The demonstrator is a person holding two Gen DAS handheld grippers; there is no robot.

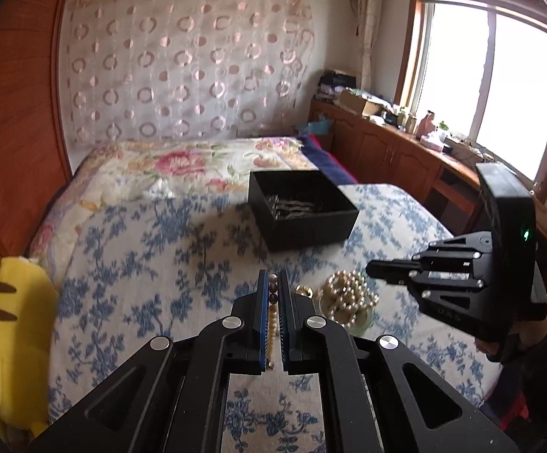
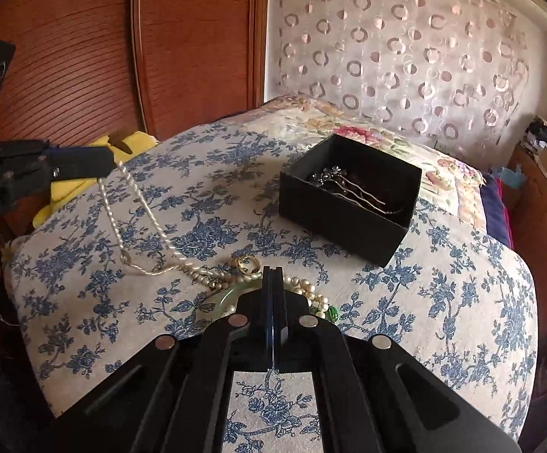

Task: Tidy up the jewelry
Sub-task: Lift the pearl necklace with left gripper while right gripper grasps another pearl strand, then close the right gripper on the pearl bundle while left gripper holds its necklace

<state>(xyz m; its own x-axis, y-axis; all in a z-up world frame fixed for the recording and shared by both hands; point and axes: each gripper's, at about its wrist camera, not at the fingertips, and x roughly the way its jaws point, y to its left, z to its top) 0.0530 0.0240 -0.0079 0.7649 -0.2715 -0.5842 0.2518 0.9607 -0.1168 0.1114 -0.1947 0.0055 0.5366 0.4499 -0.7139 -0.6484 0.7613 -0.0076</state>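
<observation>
My left gripper (image 1: 272, 277) is shut on a pearl necklace (image 1: 271, 321), lifted above the bed; in the right wrist view the left gripper (image 2: 109, 164) holds the necklace (image 2: 137, 204), which drapes down to the cloth. A pile of pearl beads (image 1: 347, 292) lies on a green glass dish (image 2: 232, 294), with a gold ring (image 2: 247, 264) beside it. My right gripper (image 2: 273, 273) is shut and empty, just above the pile; it also shows in the left wrist view (image 1: 371, 268). An open black box (image 2: 349, 192) holding hairpins (image 2: 353, 188) stands farther back.
A blue-flowered cloth (image 2: 443, 294) covers the bed. A yellow plush toy (image 1: 5, 339) lies at the left edge. A wooden wardrobe (image 2: 183, 37) stands on the left, a wooden cabinet (image 1: 387, 151) under the window on the right.
</observation>
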